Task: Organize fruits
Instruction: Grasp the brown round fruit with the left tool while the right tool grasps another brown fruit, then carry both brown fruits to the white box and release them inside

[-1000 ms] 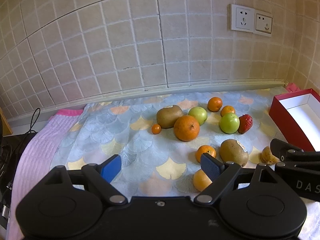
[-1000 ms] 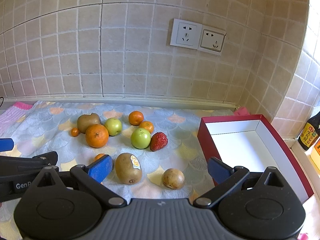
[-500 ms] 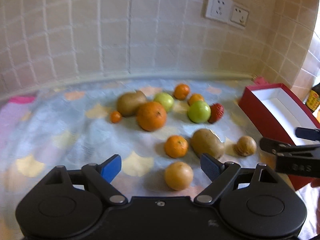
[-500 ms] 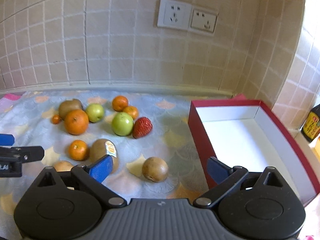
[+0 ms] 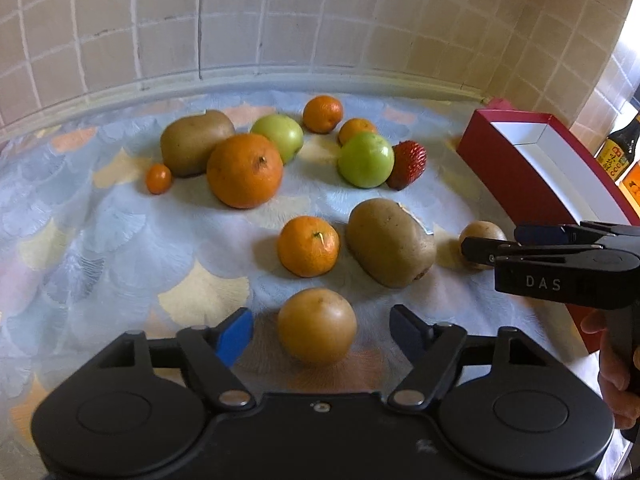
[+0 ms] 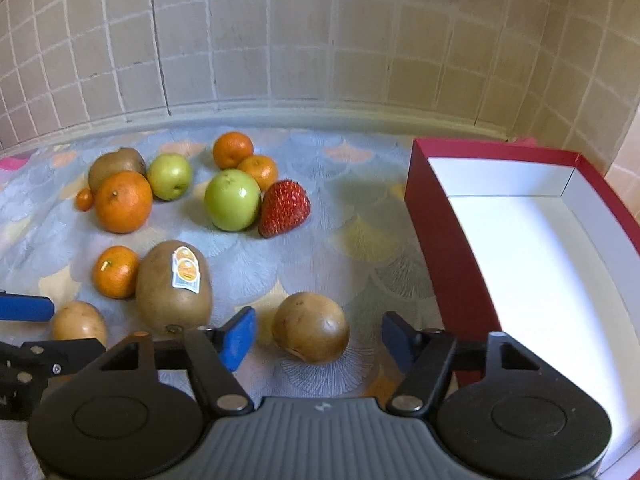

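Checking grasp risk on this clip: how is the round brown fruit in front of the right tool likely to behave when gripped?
The round brown fruit looks smooth and near-spherical, so it may roll on the cloth if nudged off-centre. Its skin seems firm, probably rigid. The right tool is closing around it, pads not yet touching.

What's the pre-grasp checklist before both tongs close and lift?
1. Left tongs straddle the round yellow-brown fruit: ok; jaws are closing, with gaps on both sides.
2. Right tongs straddle the round brown fruit: ok; jaws are closing, pads not yet touching.
3. Neighbour clearance: not ok on the right; the stickered brown kiwi sits close to the right tongs' blue pad.
4. Red box with white lining has room: ok; the visible interior holds nothing.
5. The two tongs are clear of each other: ok.
6. Fruit firmness and grip security: cannot tell.
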The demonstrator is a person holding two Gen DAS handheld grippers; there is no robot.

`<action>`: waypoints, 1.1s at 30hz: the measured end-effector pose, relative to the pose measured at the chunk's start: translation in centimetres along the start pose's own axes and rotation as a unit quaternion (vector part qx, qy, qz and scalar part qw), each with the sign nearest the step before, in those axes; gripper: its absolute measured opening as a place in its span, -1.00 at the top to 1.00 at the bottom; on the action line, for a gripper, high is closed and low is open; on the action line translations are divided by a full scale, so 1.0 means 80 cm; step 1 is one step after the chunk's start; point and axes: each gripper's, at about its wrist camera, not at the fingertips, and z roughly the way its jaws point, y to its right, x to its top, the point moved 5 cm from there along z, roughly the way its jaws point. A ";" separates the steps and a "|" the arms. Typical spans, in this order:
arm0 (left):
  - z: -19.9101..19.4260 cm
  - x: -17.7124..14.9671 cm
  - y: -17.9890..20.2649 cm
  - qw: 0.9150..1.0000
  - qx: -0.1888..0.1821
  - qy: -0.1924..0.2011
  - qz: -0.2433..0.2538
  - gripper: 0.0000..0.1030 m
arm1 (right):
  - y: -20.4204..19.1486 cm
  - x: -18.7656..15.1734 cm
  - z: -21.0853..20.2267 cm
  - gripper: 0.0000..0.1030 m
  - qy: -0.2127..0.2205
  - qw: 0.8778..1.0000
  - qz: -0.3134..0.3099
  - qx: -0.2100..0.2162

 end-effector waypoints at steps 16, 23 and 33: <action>-0.001 0.007 0.010 0.999 0.024 0.028 0.017 0.02 | 0.003 0.002 0.002 0.13 0.001 0.999 0.013 0.034; -0.059 0.075 0.057 0.991 0.005 0.111 0.071 0.02 | 0.027 0.051 -0.068 0.13 0.080 0.996 0.013 0.024; -0.049 0.193 0.200 0.965 -0.096 0.194 0.146 0.02 | 0.173 0.122 -0.135 0.13 0.167 0.979 0.059 -0.098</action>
